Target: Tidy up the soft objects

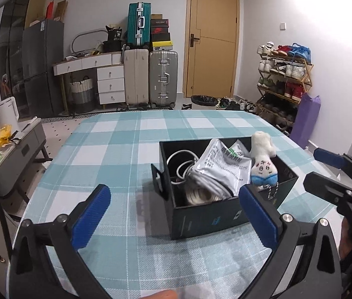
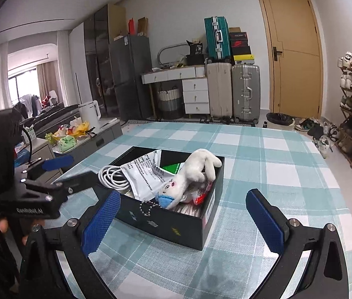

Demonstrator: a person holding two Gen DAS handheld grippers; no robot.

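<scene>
While the plush toy (image 2: 191, 174) lies tilted atop packets in the black box (image 2: 166, 224) at centre frame on the checked counter (image 2: 263, 174), we judge packing nearly finished, with both the left claw (image 1: 174, 216) and the right claw (image 2: 183, 221) spread apart and empty, and tucking its dangling chain (image 2: 147, 208) inside comes next.

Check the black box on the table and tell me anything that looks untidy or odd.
The plush toy is not tucked in: it leans head-down on the black box, its ball chain dangling over the front wall. The silver packet also sticks up above the rim. Both claws are open and hold nothing.
</scene>
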